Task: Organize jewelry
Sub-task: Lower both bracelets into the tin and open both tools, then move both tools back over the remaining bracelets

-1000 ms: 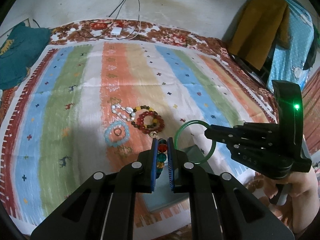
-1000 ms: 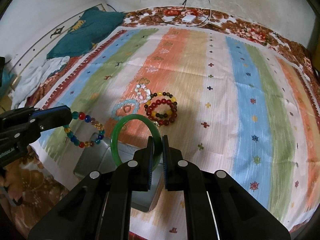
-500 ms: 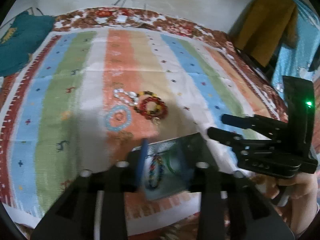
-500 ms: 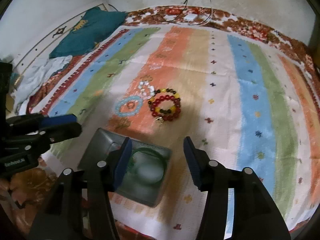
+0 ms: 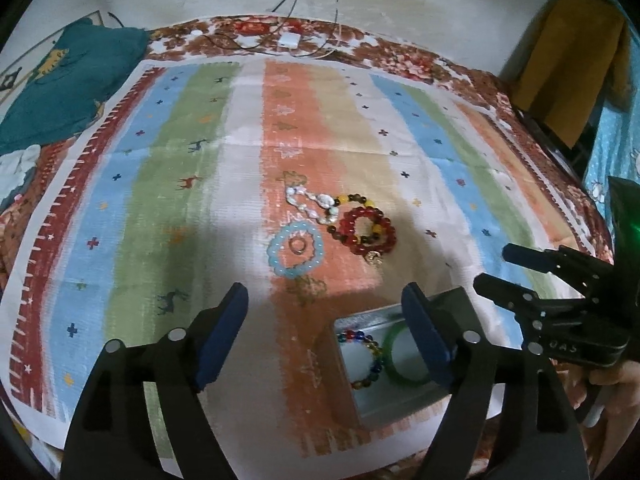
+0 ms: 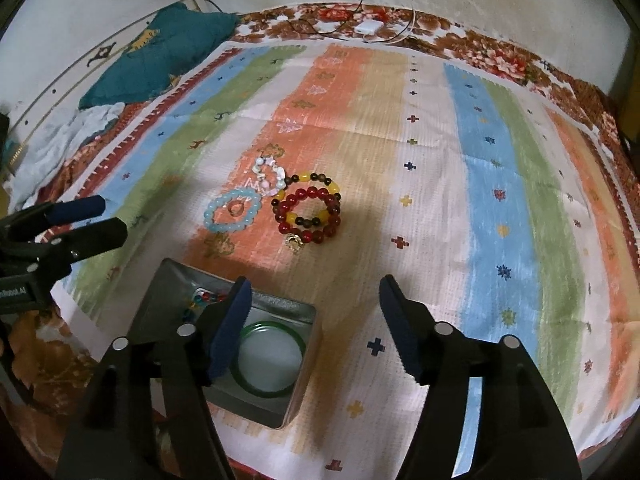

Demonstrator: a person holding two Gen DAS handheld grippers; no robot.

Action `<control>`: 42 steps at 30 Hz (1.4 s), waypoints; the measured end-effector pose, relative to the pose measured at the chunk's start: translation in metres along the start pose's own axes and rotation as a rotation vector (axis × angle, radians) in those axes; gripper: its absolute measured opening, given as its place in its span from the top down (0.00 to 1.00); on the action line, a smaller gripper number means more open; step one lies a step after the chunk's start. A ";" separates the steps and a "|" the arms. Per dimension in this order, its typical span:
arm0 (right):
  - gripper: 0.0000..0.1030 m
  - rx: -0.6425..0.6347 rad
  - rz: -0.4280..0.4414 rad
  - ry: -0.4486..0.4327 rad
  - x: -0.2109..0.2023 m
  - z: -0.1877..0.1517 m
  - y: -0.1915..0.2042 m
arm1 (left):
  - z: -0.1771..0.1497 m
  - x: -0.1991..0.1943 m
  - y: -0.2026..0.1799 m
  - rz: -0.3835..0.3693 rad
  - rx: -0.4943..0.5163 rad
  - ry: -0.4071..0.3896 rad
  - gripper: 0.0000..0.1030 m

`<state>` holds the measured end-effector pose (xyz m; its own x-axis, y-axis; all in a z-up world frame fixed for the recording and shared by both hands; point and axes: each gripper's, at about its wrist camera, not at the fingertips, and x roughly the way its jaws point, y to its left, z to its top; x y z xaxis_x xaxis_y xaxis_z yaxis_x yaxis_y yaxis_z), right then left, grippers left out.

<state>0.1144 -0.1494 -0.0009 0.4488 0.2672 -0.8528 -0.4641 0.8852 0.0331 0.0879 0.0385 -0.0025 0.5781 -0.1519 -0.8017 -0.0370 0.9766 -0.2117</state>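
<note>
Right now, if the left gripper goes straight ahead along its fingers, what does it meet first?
Probably the light blue bracelet with a small ring inside it, lying on the cloth. The left gripper is open and empty; depth is unclear.

both wrist cams look down+fwd over the striped cloth, prob fairly close; both share the tin.

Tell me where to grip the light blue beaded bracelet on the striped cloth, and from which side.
Take the light blue beaded bracelet from above, pinching its near-left arc of beads across the strand. It lies flat, so only a top approach fits. A small ring sits inside it and the white bead bracelet touches its far-right side; the near-left arc is free.
</note>
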 end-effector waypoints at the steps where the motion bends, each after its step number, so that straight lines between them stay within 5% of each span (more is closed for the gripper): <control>1: 0.34 -0.002 -0.003 0.000 0.001 0.001 0.000 | 0.001 0.001 0.001 0.006 0.000 0.002 0.20; 12: 0.17 -0.016 -0.039 -0.013 0.006 0.008 0.001 | 0.007 0.013 0.007 0.066 0.003 0.013 0.08; 35: 0.14 0.082 0.014 0.061 0.051 0.038 -0.024 | 0.024 0.055 0.031 0.126 -0.007 0.094 0.06; 42: 0.14 0.090 0.008 0.098 0.068 0.043 -0.029 | 0.030 0.065 0.044 0.087 -0.058 0.113 0.06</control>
<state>0.1913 -0.1400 -0.0371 0.3664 0.2401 -0.8989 -0.3952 0.9148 0.0832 0.1484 0.0758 -0.0465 0.4754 -0.0868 -0.8755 -0.1315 0.9769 -0.1683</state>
